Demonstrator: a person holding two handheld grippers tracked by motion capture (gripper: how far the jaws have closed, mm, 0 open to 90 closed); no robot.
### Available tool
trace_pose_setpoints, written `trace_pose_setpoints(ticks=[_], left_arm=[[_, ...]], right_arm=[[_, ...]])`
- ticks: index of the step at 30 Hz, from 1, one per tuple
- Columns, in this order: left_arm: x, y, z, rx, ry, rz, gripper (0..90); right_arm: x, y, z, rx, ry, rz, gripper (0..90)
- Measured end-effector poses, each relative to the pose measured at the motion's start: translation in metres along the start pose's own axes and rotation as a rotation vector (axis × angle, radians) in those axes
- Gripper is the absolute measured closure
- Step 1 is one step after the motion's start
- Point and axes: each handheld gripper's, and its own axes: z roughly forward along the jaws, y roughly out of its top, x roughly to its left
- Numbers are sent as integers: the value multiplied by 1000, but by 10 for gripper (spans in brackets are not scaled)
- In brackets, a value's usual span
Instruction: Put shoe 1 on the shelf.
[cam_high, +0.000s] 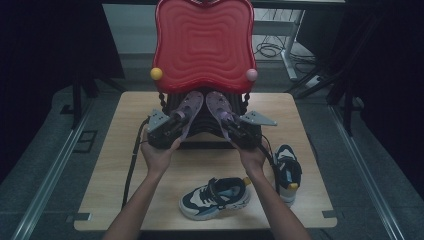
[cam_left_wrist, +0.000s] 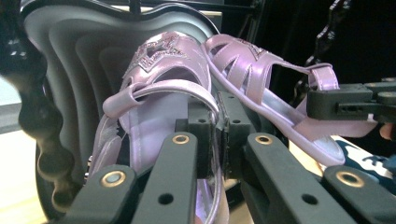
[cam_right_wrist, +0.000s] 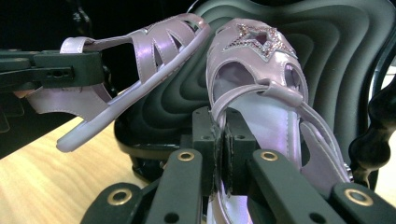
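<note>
Two lilac sandals with glittery star toes hang side by side in front of a black ribbed tray (cam_left_wrist: 70, 70), toes toward it. My left gripper (cam_high: 177, 121) is shut on the left sandal (cam_high: 189, 107); in the left gripper view its jaws (cam_left_wrist: 218, 135) pinch the heel strap of that sandal (cam_left_wrist: 159, 74). My right gripper (cam_high: 230, 122) is shut on the right sandal (cam_high: 218, 106); in the right gripper view its jaws (cam_right_wrist: 219, 140) clamp that sandal's (cam_right_wrist: 261, 88) strap. Each gripper view also has the other sandal (cam_left_wrist: 261, 79) (cam_right_wrist: 140, 60), tilted on its side in the other gripper.
A red wavy tray (cam_high: 202, 45) with a yellow and a pink knob stands above the black one at the back of the wooden table (cam_high: 110, 175). Two navy-and-white sneakers lie near the front, one (cam_high: 215, 197) in the middle and one (cam_high: 287, 172) at the right.
</note>
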Motion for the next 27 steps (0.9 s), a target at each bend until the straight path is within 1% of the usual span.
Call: trace_pose_setpoints(ticks=[1,4,5,7,10,13,15,19,21,25,27], left_arm=[[0,1,5,8,7,17,853],[0,2,8,10,13,22,851],[0,2,11,8,23,33,851],[1,3,13,7,29,40,851],[2,3,18,3,43,45,851],[5,4,20,-4,50,40,850],[6,4,21,-6,52,37,850],[7,3,23,-4,51,43,850],[8,3,23,-1,48,41,850],[9,3,24,-2,46,42,849],[9,3,25,-4,47,41,849]], right_arm=[[0,1,3,-4,-9,5,853],[0,1,6,-8,-18,6,854],[0,1,9,-12,-24,15,854],[0,1,9,-14,-25,17,854],[-1,2,13,-26,-46,19,854],[-2,2,14,-29,-55,15,854],[-3,2,17,-28,-65,22,854],[-4,3,19,-25,-61,17,854],[-3,3,21,-30,-71,12,854],[-1,5,23,-29,-69,16,854],[0,7,25,-32,-74,9,854]])
